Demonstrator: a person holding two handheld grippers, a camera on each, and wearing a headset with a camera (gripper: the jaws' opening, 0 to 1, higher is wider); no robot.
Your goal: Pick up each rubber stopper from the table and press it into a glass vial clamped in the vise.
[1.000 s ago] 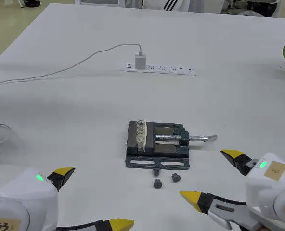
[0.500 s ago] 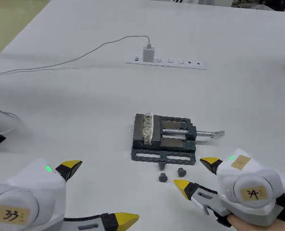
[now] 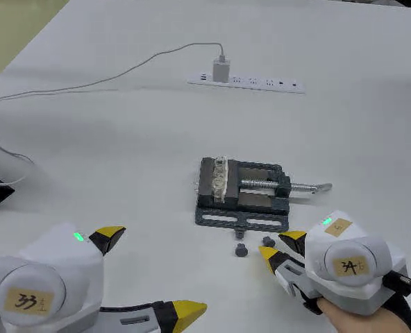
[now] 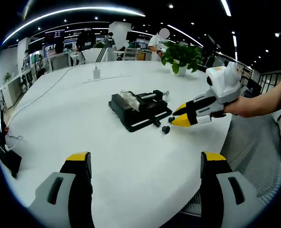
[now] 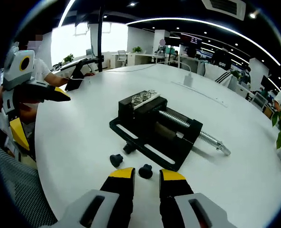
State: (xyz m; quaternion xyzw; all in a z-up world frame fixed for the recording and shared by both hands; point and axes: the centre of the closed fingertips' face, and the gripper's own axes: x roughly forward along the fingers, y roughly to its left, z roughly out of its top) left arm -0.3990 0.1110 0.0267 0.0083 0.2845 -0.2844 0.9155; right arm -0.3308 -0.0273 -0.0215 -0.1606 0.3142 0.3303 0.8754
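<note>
**Rubber stopper just ahead of a narrow gap**

The right gripper (image 5: 146,176) has its jaws only a little apart and holds nothing. The near stopper (image 5: 145,171) stands on the table (image 5: 74,142) just in front of the tips, close to the foot of the vise (image 5: 154,128). The gap looks hardly wider than the stopper, so one tip may strike it and push it against the vise or roll it away. The second stopper (image 5: 116,160) lies near and could be knocked too. A tilted grip would probably make the press into the glass vials (image 5: 143,96) go crooked.

The left gripper (image 4: 145,159) hangs wide open and empty, well apart from the work. Nothing covers the vials from above. The screw handle (image 3: 315,187) points away from them, and a power strip (image 3: 250,82) lies far behind.
</note>
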